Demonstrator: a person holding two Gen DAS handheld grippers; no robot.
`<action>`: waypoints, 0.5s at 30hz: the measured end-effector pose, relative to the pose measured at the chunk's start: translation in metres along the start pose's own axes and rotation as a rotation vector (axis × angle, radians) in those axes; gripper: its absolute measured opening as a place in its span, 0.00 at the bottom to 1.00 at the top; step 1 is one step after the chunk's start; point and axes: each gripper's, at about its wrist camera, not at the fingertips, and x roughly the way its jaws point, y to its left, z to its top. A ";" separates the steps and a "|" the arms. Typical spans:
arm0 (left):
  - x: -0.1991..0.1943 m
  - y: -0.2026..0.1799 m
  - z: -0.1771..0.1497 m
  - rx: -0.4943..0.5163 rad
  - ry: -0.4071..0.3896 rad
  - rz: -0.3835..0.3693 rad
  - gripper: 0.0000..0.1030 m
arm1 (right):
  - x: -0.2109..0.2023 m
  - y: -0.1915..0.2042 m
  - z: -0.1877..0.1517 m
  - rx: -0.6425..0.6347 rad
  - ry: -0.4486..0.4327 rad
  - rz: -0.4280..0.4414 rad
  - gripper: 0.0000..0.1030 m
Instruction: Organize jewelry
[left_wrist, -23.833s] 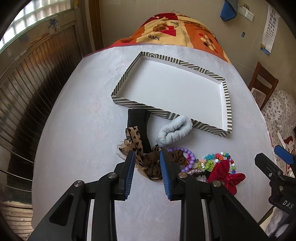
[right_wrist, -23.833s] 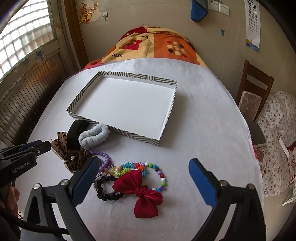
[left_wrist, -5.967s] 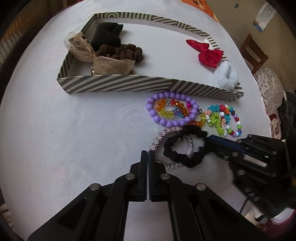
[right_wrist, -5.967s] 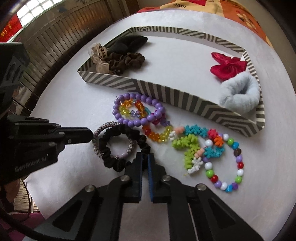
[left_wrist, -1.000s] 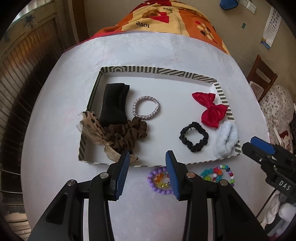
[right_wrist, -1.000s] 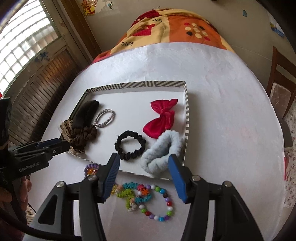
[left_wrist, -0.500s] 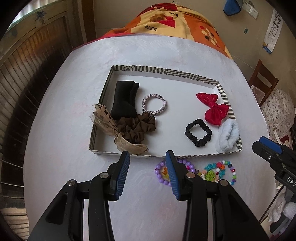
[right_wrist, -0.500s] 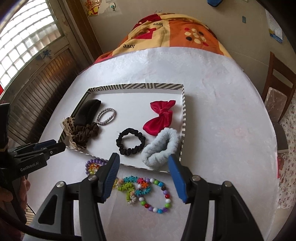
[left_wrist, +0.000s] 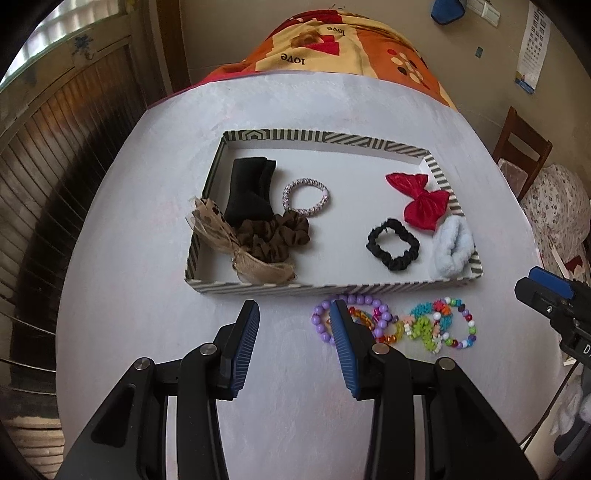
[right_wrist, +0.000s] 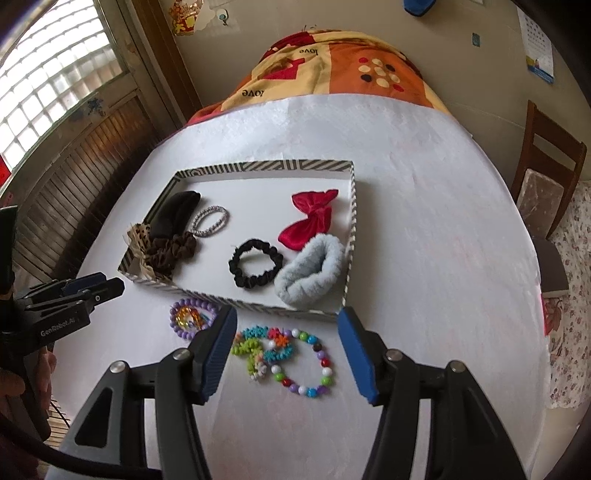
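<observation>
Both tongs hover w/ jaws wide & nothing in them: left tongs (left_wrist: 294, 325) above the surface (left_wrist: 147, 295) just in front of the tray (left_wrist: 332, 289), right tongs (right_wrist: 286, 332) straddling the bracelets from above. Inside the tray: black band (left_wrist: 249, 192), brown scrunchie (left_wrist: 275, 236) & tan bow (left_wrist: 236, 243) bunched at its left end; speckled ring (left_wrist: 306, 196) beside them; black scrunchie (left_wrist: 392, 249), red bow (left_wrist: 421, 201) & pale fluffy scrunchie (left_wrist: 452, 249) toward the right. Looks sorted by type, soft hair stuff boxed first. Not yet in: purple bead bracelet (right_wrist: 192, 317), green/teal flower bracelet (right_wrist: 258, 347) & multicolour bead bracelet (right_wrist: 310, 365), lying on the surface just outside the tray's near wall. Right tongs prob. held wide to close on the beads next
</observation>
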 end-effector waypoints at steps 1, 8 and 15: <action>0.000 0.000 -0.002 0.002 0.003 0.001 0.30 | -0.001 -0.001 -0.003 -0.001 0.002 -0.003 0.58; 0.004 0.004 -0.015 -0.013 0.034 -0.046 0.30 | -0.001 -0.010 -0.019 0.008 0.029 -0.015 0.58; 0.018 0.025 -0.032 -0.077 0.107 -0.121 0.30 | 0.006 -0.021 -0.035 0.024 0.063 -0.012 0.58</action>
